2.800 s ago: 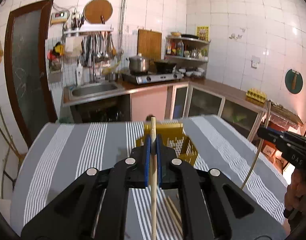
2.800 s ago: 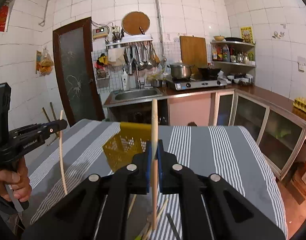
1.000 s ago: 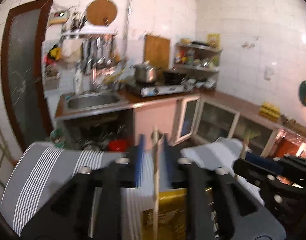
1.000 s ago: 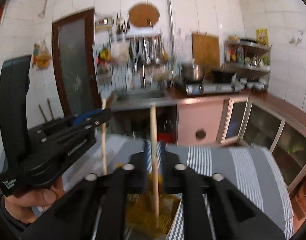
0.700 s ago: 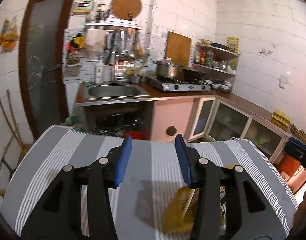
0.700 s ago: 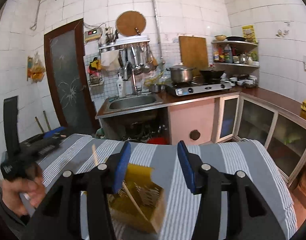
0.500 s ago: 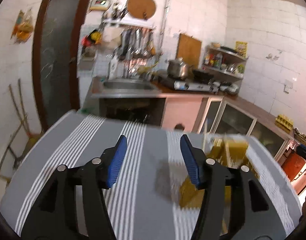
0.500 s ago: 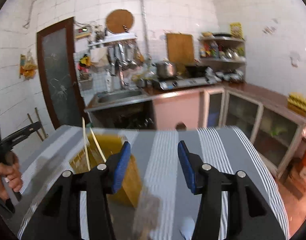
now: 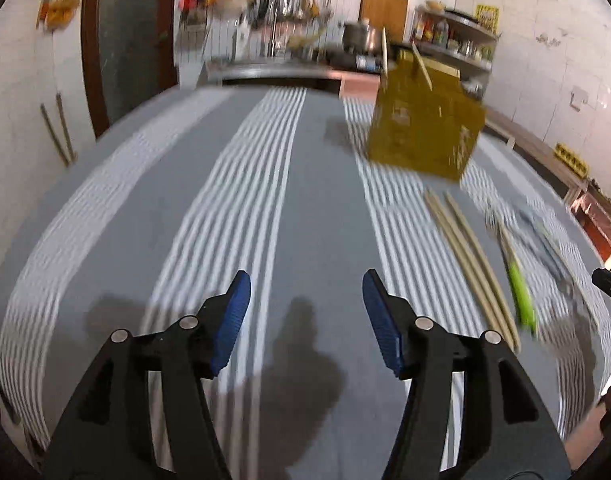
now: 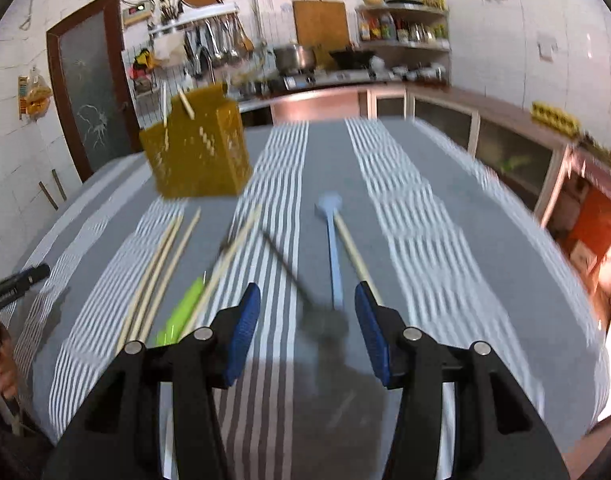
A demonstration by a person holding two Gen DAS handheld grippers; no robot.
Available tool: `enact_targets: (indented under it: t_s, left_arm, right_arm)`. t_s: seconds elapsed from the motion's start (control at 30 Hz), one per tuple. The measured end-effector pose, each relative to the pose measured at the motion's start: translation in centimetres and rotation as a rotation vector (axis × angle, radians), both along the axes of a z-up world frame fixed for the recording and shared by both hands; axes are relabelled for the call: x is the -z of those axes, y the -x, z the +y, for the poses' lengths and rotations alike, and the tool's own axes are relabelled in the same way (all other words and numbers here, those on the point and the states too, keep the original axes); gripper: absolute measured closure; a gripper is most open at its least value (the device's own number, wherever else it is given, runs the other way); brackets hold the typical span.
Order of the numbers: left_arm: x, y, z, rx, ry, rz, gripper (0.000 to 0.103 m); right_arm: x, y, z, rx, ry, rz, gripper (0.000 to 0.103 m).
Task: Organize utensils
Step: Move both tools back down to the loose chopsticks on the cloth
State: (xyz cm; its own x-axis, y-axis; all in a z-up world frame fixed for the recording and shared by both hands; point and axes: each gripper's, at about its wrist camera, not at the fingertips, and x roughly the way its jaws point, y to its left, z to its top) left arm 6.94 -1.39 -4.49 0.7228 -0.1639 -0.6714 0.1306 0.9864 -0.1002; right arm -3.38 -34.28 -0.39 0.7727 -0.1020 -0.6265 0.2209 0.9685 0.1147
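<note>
A yellow perforated holder stands on the striped cloth with two wooden chopsticks leaning in it; it also shows in the right wrist view. My left gripper is open and empty over bare cloth, left of loose chopsticks and a green-handled utensil. My right gripper is open and empty, low over a black utensil and a blue spoon. Loose chopsticks and the green-handled utensil lie to its left.
The table wears a grey and white striped cloth. Another chopstick lies beside the blue spoon. A kitchen counter with sink and stove runs behind. The left gripper's tip shows at the right view's left edge.
Both grippers let their chopsticks go into the yellow holder and opened. Both have since pulled back and dropped low over the cloth, near the loose utensils.
</note>
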Motion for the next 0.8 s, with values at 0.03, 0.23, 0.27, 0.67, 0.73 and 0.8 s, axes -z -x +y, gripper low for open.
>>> enact_targets:
  t_s: [0.03, 0.23, 0.27, 0.67, 0.73, 0.8]
  left_arm:
    - [0.3, 0.5, -0.1, 0.007, 0.01, 0.016, 0.046]
    - [0.3, 0.3, -2.2, 0.042, 0.005, 0.035, 0.046]
    - [0.1, 0.0, -2.6, 0.043, 0.003, 0.031, 0.046]
    - [1.3, -5.9, -10.4, 0.166, -0.032, 0.09, 0.046]
    - [1.7, -7.3, -11.3, 0.171, -0.027, 0.123, 0.046]
    - [1.9, -8.3, -12.3, 0.186, -0.046, 0.132, 0.046]
  right_arm:
    - [0.4, 0.5, 0.2, -0.004, -0.004, 0.002, 0.054]
    - [0.7, 0.0, 1.3, -0.012, 0.011, 0.01, 0.054]
    - [0.7, -0.5, 1.5, -0.015, 0.016, 0.017, 0.054]
    - [1.7, -8.9, 4.2, -0.06, 0.001, 0.115, 0.054]
    - [2.2, -10.4, 4.4, -0.064, -0.005, 0.139, 0.055]
    - [2.6, -11.5, 4.6, -0.068, -0.007, 0.155, 0.055]
